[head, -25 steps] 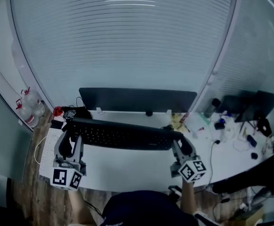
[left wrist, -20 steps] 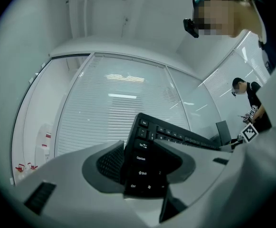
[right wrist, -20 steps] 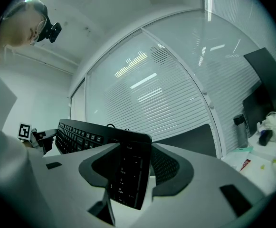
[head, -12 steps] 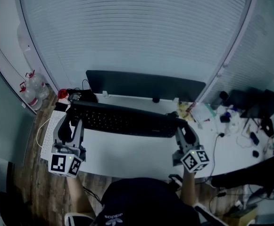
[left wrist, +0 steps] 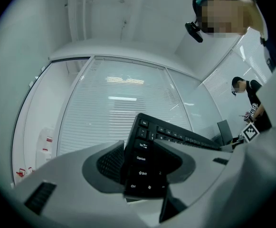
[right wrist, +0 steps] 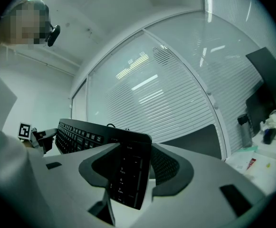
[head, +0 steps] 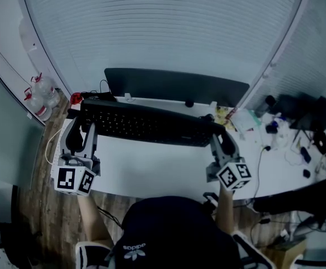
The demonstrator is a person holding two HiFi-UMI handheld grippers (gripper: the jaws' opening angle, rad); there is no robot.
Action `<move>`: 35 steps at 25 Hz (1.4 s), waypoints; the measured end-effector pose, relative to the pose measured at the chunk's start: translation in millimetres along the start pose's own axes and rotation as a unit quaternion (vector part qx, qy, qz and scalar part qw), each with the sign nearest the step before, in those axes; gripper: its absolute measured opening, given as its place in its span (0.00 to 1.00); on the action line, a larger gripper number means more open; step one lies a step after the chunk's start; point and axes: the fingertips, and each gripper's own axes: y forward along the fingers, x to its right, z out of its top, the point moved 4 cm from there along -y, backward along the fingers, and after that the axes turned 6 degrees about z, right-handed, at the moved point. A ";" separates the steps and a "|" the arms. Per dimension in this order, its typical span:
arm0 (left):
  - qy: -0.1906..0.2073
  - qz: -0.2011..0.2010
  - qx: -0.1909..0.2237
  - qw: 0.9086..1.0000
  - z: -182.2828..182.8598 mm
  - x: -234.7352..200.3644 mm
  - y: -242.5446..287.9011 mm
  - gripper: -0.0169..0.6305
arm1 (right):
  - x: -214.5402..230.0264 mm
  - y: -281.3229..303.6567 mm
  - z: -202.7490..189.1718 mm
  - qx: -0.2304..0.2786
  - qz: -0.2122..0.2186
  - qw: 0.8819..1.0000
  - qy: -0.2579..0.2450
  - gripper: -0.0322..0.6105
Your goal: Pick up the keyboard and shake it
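A long black keyboard point(head: 148, 124) hangs in the air above the white desk point(head: 151, 172), held at both ends. My left gripper point(head: 84, 129) is shut on its left end; in the left gripper view the keyboard point(left wrist: 149, 163) stands between the jaws with its key rows running away to the right. My right gripper point(head: 217, 136) is shut on the right end, and the right gripper view shows the keyboard point(right wrist: 128, 172) clamped edge-on, tilted up toward the window blinds.
A dark monitor point(head: 177, 87) stands at the back of the desk. Clutter of small items point(head: 275, 130) lies at the right. Water bottles point(head: 39, 97) stand on the floor at left. A white cable point(head: 53, 144) hangs off the desk's left edge.
Both grippers have lifted the keyboard higher and tilted it; it now sits further up and back toward the monitor in the head view.
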 end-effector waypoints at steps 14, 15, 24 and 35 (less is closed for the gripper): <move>-0.009 -0.001 0.004 1.000 -16.5 -7.8 8.2 0.32 | 2.6 9.0 -6.5 0.003 -0.006 1.000 -0.012 0.34; -0.010 -0.002 0.003 1.000 -18.4 -9.2 8.7 0.32 | 1.4 9.0 -7.8 0.000 -0.008 1.000 -0.013 0.34; -0.019 -0.015 0.003 1.000 -25.4 -16.8 19.6 0.32 | 1.0 12.7 -8.1 0.001 -0.023 1.000 -0.020 0.34; -0.034 -0.017 0.009 0.999 -27.0 -6.3 24.2 0.32 | 5.4 4.0 -0.9 -0.007 -0.037 0.999 -0.024 0.34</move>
